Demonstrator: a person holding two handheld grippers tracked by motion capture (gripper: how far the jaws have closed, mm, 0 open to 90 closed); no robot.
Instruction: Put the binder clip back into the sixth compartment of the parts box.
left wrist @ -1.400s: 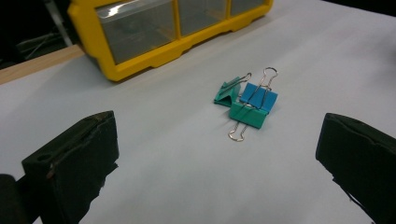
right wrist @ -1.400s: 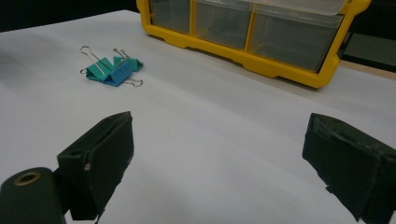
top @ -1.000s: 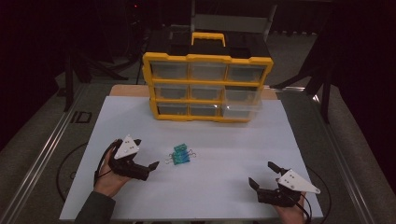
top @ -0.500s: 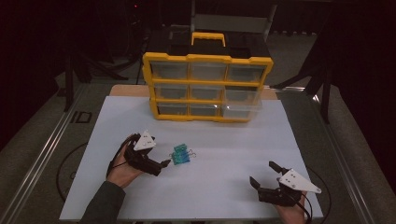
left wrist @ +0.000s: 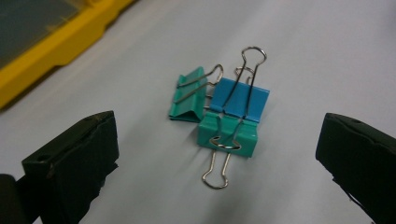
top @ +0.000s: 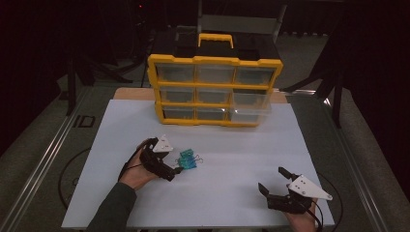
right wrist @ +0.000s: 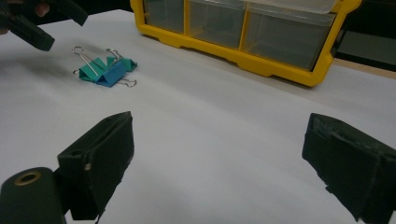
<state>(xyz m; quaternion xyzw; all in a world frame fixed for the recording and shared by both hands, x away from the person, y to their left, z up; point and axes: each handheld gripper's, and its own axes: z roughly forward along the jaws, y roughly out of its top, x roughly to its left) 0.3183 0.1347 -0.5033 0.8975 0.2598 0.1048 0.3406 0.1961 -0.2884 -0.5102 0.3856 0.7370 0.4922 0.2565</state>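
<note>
A: What is seen at the middle of the work?

B: A small heap of binder clips [left wrist: 224, 112] is seen on the white sheet [top: 232, 183] that covers the counter, left of its middle and nearer the front edge than the back. A blue binder clip [left wrist: 239, 99] is laid across a teal binder clip [left wrist: 227, 134], and a second teal binder clip [left wrist: 189, 95] is leaned against them on the side toward the yellow cabinet. Their wire handles are spread flat or raised.

A: How are the left tongs placed?

B: The left tongs [top: 175, 167] are held just beside the heap, on its front-left side. The jaws are spread wide, with the clips framed between them in the left gripper view, and nothing is gripped. No contact with the clips can be made out.

A: And the right tongs?

B: The right tongs [top: 273, 181] are held low near the front right corner of the counter, well apart from the clips. Their jaws are likewise parted wide and nothing is held. In the right gripper view the heap [right wrist: 105, 69] is seen farther off, at the upper left.

A: What else is carried by the counter?

B: A yellow drawer organiser [top: 215, 89] with clear drawers in three rows is stood at the back edge, a black-and-yellow handle [top: 215, 41] on its top. The lower right drawer [top: 249, 112] is drawn out somewhat past the frame.
</note>
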